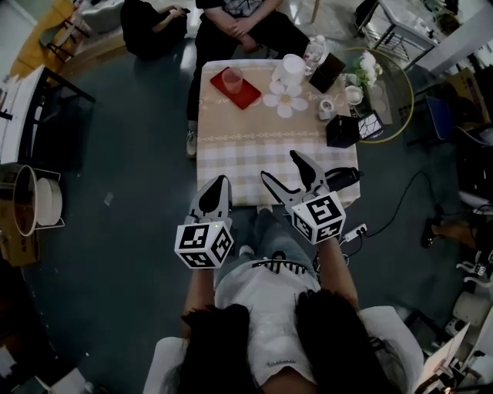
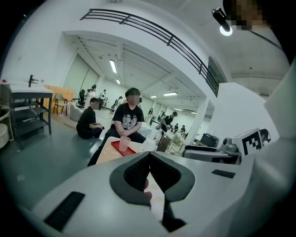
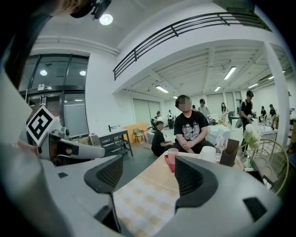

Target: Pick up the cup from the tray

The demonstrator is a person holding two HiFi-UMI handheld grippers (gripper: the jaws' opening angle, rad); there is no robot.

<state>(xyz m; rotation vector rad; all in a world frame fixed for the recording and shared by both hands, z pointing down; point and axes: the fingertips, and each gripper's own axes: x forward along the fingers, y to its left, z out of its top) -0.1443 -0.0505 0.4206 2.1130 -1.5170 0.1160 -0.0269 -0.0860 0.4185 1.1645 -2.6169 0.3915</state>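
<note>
A pale pink cup (image 1: 232, 78) stands upright on a red tray (image 1: 245, 95) at the far left corner of a checked-cloth table (image 1: 254, 154). Both grippers hover at the table's near edge, far short of the tray. My left gripper (image 1: 219, 185) has its jaws together with nothing between them; its own view shows the pads meeting (image 2: 149, 156), with the cup (image 2: 124, 143) and tray (image 2: 121, 149) far ahead. My right gripper (image 1: 281, 168) is open and empty. Through the right gripper (image 3: 149, 175) I see the cup (image 3: 172, 156) just left of the right pad.
A person (image 1: 239, 19) sits at the table's far side right behind the tray. On the table's right half stand a white jug (image 1: 292, 69), a flower-shaped mat (image 1: 285, 100), a small mug (image 1: 326, 108) and a black box (image 1: 343, 129). A round side table (image 1: 400, 92) stands to the right.
</note>
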